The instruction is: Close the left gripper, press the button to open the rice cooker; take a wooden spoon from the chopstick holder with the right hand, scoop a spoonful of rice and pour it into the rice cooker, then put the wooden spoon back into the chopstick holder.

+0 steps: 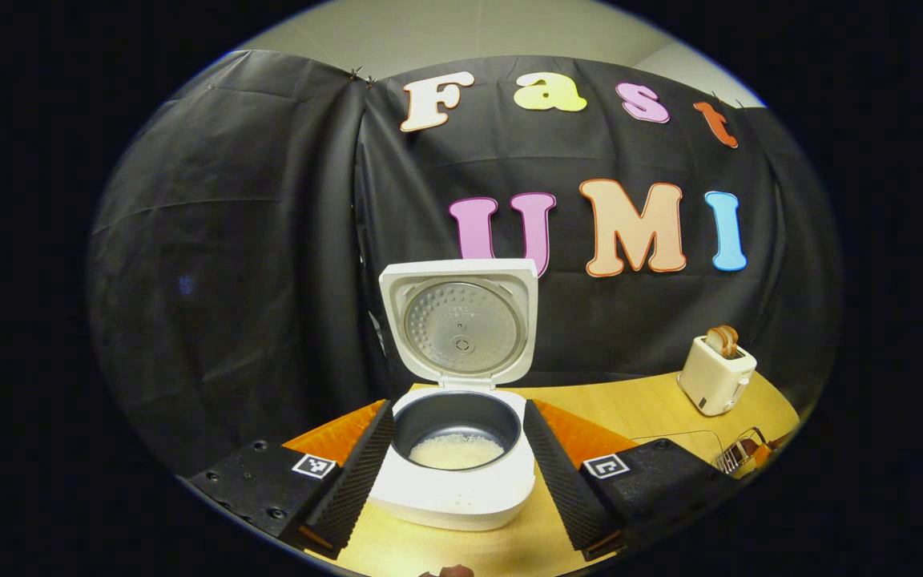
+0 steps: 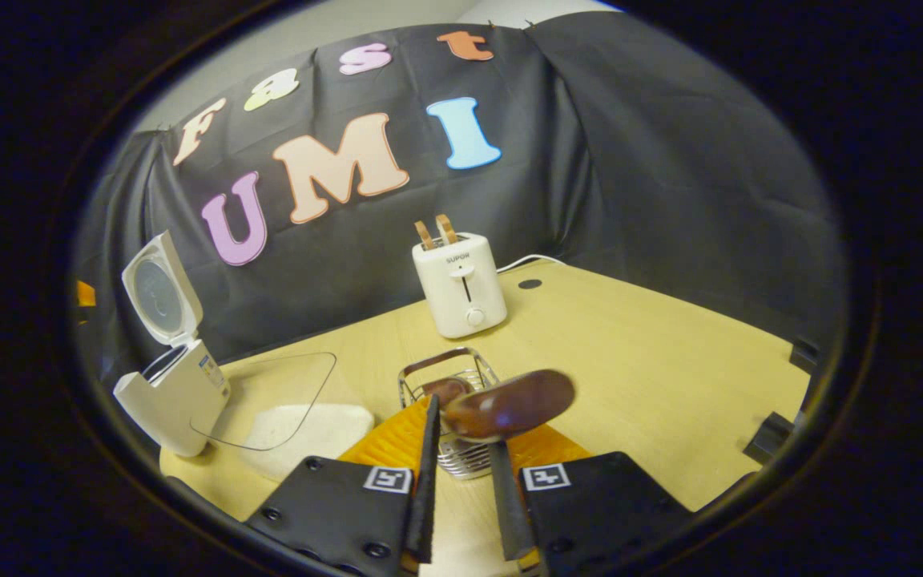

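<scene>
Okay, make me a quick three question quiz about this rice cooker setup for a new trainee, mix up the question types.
1. True or false: the rice cooker lid is shut.
2. What stands in the toaster slots? A) bread slices B) chopsticks C) nothing
3. What is the right gripper holding over the wire chopstick holder?

Key
1. False: the lid stands open, with rice in the pot.
2. A
3. The wooden spoon, its bowl just above the fingers.
</scene>
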`<control>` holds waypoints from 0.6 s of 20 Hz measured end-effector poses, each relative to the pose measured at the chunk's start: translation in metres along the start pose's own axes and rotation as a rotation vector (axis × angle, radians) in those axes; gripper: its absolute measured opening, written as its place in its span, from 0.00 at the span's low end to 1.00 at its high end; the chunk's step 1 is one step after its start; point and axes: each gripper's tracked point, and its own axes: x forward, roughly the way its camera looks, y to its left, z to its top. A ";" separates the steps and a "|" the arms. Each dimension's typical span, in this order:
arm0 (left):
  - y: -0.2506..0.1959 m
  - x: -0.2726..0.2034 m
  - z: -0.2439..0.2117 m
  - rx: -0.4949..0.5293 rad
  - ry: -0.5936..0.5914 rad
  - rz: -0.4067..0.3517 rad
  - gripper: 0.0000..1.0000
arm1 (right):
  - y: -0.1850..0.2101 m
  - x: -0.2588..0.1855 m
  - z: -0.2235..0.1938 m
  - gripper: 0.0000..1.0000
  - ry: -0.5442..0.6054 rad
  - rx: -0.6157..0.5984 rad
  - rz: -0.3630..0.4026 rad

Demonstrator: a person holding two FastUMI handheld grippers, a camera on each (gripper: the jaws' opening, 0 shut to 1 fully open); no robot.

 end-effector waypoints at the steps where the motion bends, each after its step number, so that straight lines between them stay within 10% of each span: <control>1: -0.005 -0.002 -0.002 -0.002 0.003 -0.002 0.95 | 0.001 0.000 0.002 0.29 0.003 0.004 0.004; 12: -0.021 -0.030 0.004 -0.010 -0.022 0.024 0.96 | 0.007 0.009 0.014 0.19 -0.028 -0.054 0.092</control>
